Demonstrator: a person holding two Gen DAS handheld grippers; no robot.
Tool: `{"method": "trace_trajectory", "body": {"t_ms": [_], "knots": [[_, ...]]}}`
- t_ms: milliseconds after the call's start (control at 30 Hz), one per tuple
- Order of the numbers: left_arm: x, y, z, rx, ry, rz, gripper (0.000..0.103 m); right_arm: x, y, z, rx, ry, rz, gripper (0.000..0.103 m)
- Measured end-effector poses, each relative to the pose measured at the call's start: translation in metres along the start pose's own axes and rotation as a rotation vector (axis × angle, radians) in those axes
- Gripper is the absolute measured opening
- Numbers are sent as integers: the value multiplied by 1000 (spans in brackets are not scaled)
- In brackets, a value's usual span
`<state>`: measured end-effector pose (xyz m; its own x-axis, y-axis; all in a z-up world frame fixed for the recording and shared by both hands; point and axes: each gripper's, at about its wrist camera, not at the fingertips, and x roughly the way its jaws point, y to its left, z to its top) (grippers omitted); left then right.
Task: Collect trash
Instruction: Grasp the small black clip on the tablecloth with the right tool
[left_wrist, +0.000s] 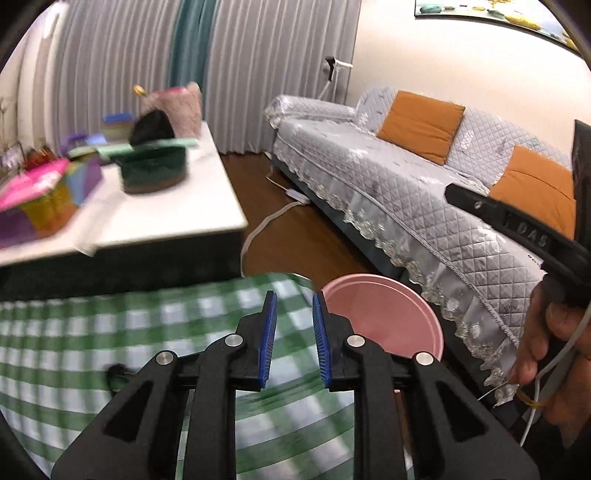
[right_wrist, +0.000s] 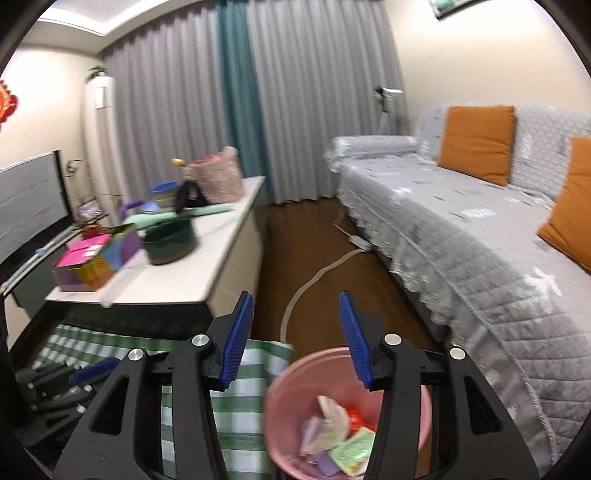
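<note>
On the left, a white table (right_wrist: 207, 254) carried a colourful box (right_wrist: 92, 262) and a dark green pot (right_wrist: 170, 240), with a pink bag (right_wrist: 218, 177) at its far end. In front of it lay a green checked cloth (left_wrist: 110, 332), and over that cloth hung the left gripper (left_wrist: 294, 325), its blue pads (left_wrist: 269, 332) a narrow gap apart and nothing between them. Just beside the cloth's right edge stood the pink bin (right_wrist: 280, 398) (the wrist views were blurred here). It held the trash (right_wrist: 340, 439): crumpled wrappers in pale pink, purple and green, plus a red scrap. The right gripper (right_wrist: 295, 339) hung above the bin with its jaws wide and empty, the person's right hand (left_wrist: 554, 343) on its handle. A white cable (right_wrist: 314, 284) trailed over the wooden floor (right_wrist: 306, 229). Farther right ran a grey quilted sofa (right_wrist: 461, 240) with orange cushions (right_wrist: 476, 140).
</note>
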<state>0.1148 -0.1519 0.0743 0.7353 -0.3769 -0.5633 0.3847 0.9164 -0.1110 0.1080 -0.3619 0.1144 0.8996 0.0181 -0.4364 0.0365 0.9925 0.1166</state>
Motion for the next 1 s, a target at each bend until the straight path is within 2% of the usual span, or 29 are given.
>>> {"method": "trace_trajectory", "body": {"t_ms": [67, 133, 267, 400, 500, 733, 1000], "knots": [[-22, 11, 5, 25, -27, 28, 20, -3, 20, 0, -18, -10, 47, 48], [-49, 29, 11, 37, -55, 60, 20, -4, 40, -2, -41, -13, 94, 42], [-90, 64, 18, 10, -101, 93, 19, -1, 69, -11, -62, 10, 166, 35], [-107, 89, 9, 8, -119, 127, 19, 5, 102, -29, -99, 51, 232, 33], [-102, 104, -10, 5, -113, 160, 18, 7, 125, -43, -150, 61, 267, 33], [-69, 143, -60, -116, -37, 178, 13, 30, 168, -80, -215, 141, 336, 33], [-54, 173, -69, -166, -20, 213, 12, 63, 202, -122, -300, 230, 359, 33]]}}
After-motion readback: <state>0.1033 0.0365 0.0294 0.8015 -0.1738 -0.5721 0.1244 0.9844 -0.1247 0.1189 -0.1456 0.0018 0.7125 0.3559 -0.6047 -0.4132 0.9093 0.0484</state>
